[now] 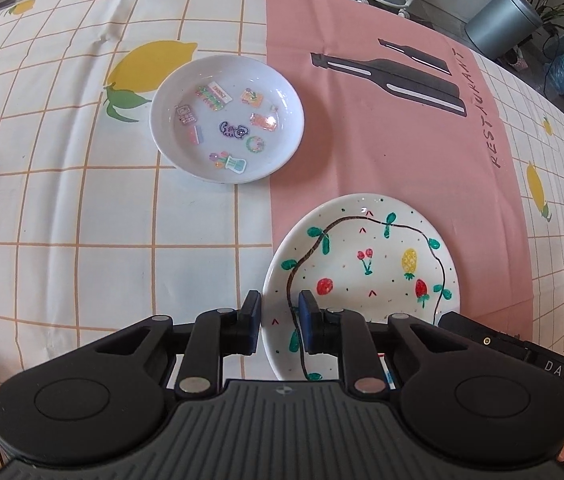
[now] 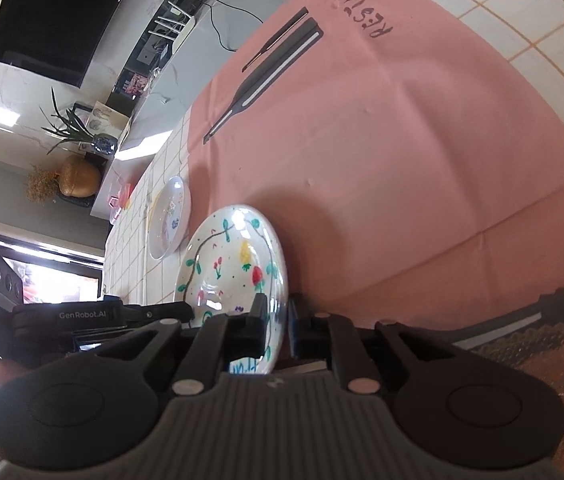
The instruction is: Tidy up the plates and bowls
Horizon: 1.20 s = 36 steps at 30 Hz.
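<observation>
A white plate painted with fruit and vines lies on the pink part of the tablecloth. My left gripper straddles its near left rim, one finger outside, one over the plate, jaws narrowly apart. My right gripper is shut on the same plate's rim, seen edge-on in the right wrist view. A white bowl with stickers inside sits farther back on the checked cloth; it also shows in the right wrist view.
The tablecloth has lemon prints and a pink panel with printed knives. A stool and a grey bin stand beyond the far edge. The other gripper body is at the left in the right wrist view.
</observation>
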Tool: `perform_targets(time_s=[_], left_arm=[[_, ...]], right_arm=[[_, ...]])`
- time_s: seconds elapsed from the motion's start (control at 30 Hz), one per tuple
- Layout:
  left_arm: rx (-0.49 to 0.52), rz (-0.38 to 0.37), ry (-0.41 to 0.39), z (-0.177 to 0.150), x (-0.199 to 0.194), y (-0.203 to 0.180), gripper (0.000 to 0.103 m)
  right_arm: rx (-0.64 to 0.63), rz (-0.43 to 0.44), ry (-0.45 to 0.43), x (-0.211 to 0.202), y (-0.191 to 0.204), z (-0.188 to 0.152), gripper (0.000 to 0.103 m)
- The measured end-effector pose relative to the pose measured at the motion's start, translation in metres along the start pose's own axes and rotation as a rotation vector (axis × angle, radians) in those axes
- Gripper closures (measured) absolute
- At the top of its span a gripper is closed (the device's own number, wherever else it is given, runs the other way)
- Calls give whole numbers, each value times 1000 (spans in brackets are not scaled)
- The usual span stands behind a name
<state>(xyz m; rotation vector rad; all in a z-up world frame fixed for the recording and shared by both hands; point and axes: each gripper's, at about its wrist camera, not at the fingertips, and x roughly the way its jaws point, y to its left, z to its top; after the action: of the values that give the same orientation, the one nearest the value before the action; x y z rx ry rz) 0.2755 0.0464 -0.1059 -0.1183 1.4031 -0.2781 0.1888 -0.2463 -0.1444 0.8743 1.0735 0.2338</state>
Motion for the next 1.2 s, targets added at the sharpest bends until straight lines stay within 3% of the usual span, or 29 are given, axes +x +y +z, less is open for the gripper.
perform_targets(time_s=[0.3,0.8,0.93,1.2], left_arm=[[-54,-80,-6,1,-10,-28,83],[-114,-85,19,-11,35,-131,84],[-136,-79,-26,-20,34,-139,83],[-269,-88,-217,-44,26,-132,74]], right_arm=[[84,-7,-64,-23,-14,16,98],[102,-125,-244,-95,-71,58,97],[116,-111,-254,-101,-85,59,96],[109,-71,-256,-99,-93,57,88]])
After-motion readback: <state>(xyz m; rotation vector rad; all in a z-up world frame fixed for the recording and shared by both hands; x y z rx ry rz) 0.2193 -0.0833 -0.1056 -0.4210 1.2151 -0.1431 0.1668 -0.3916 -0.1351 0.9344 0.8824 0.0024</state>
